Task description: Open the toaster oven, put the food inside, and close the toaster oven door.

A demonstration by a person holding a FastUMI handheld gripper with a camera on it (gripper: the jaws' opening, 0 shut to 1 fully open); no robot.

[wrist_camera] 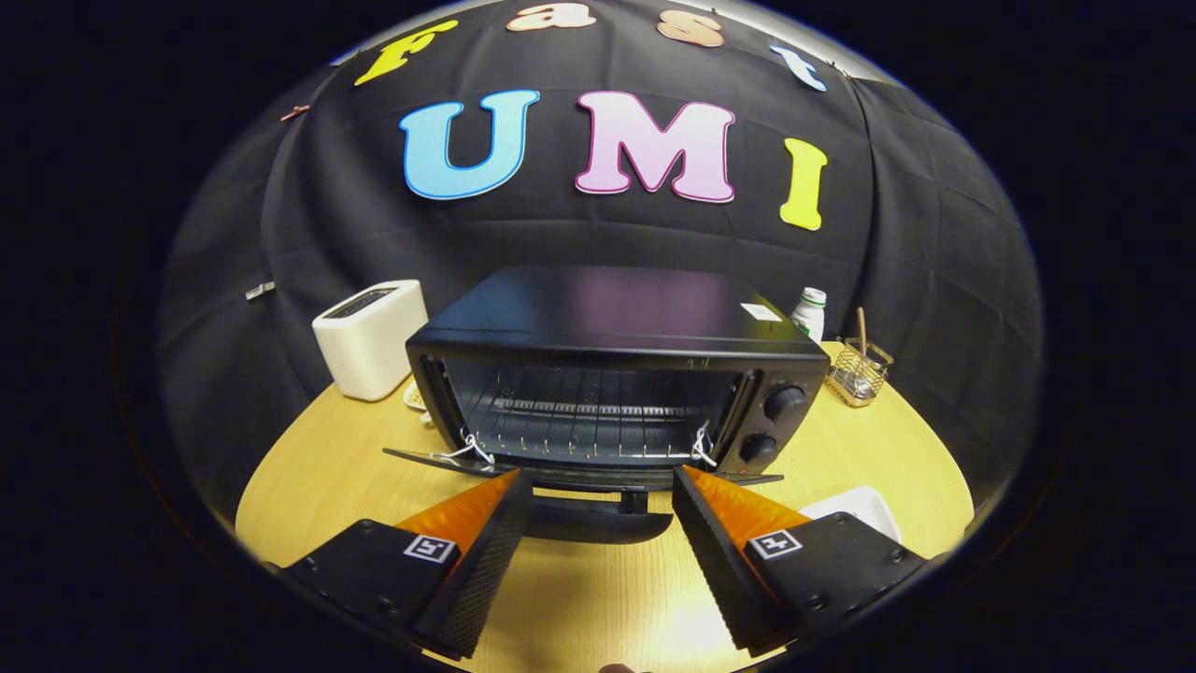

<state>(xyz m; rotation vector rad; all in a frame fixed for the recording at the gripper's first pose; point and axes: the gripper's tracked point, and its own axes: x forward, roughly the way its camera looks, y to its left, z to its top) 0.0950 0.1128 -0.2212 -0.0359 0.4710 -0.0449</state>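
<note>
Bright overhead light, glare patch on the wooden table (654, 617), sharp focus, strong fisheye bending at edges

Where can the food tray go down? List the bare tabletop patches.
Bare wood lies between the open tongs before the oven door, and between the white toaster and that door. Crowded: right of the toaster oven, near the wire caddy and bottle.

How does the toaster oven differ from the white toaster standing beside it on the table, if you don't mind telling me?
The toaster oven is black and wide; the white toaster is pale and smaller. The toaster oven's door hangs open, showing an empty rack, while the white toaster has a slot on top. The open gripper points at the toaster oven, with the white toaster off to one side. Both stand on the wooden table.
</note>
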